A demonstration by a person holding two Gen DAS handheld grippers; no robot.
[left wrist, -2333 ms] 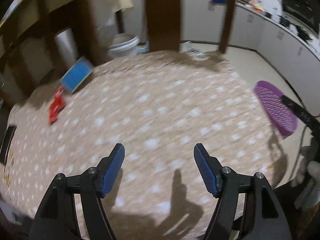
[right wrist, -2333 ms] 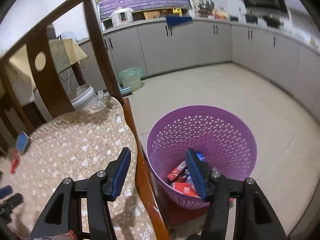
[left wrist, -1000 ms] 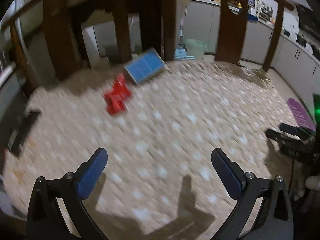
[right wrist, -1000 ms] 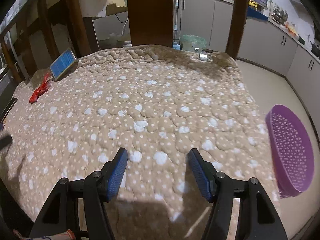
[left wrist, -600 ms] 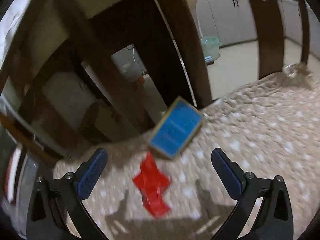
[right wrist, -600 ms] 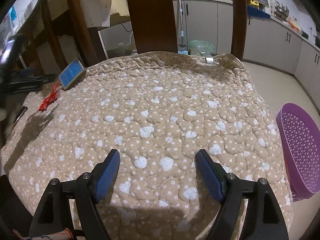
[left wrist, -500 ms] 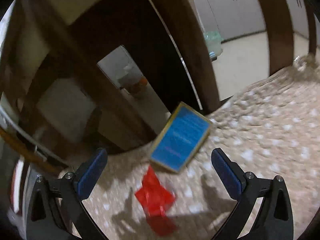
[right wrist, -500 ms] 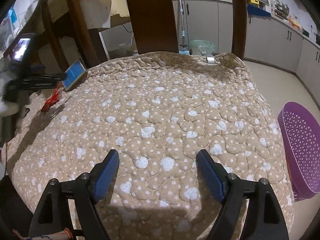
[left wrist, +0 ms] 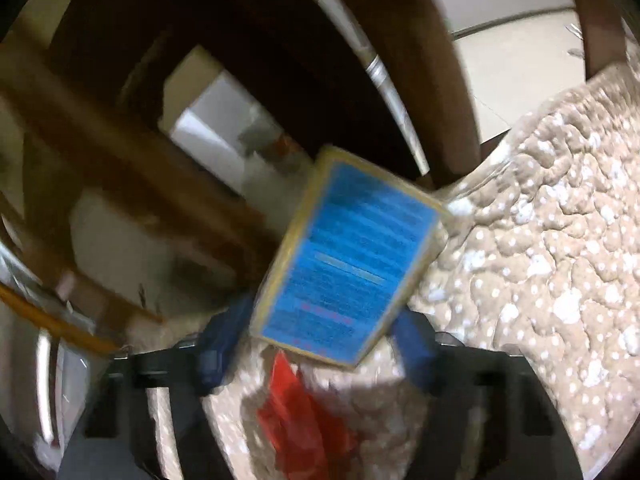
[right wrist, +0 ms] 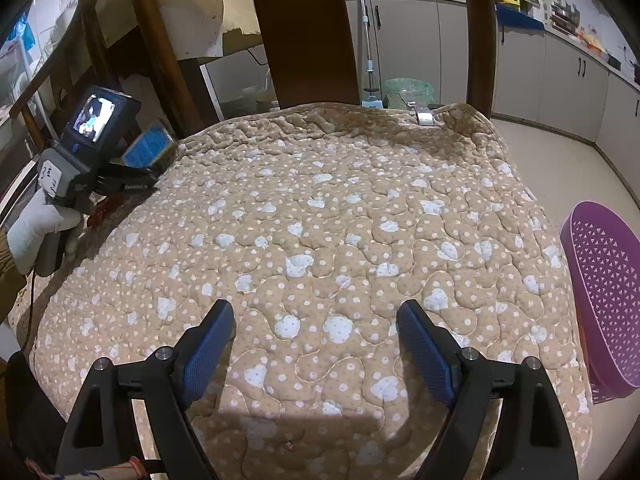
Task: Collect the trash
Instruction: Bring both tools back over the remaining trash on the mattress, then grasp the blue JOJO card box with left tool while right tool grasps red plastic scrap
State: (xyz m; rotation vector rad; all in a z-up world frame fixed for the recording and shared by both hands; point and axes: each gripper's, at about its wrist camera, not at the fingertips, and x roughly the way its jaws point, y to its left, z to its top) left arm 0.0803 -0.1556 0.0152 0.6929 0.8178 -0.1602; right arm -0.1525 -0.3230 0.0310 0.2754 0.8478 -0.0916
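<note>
A blue box with a yellow border [left wrist: 348,264] lies at the far left corner of the quilted table [left wrist: 560,280]; it also shows in the right wrist view [right wrist: 150,146]. My left gripper [left wrist: 320,344] has its fingers on either side of the box's near end, and the view is blurred. A red wrapper [left wrist: 304,420] lies on the quilt under that gripper, and shows partly in the right wrist view [right wrist: 102,210]. My right gripper [right wrist: 316,344] is open and empty over the quilt's near edge. The purple trash basket [right wrist: 604,296] stands on the floor at the right.
Dark wooden chair backs [right wrist: 304,32] stand along the table's far side, with another close behind the box [left wrist: 420,80]. Grey kitchen cabinets [right wrist: 552,80] line the far wall. The left hand-held unit with its small screen [right wrist: 96,120] sits at the table's left.
My left gripper moved forward to the blue box and narrowed around its near end. My right gripper opened a little wider and stayed in place.
</note>
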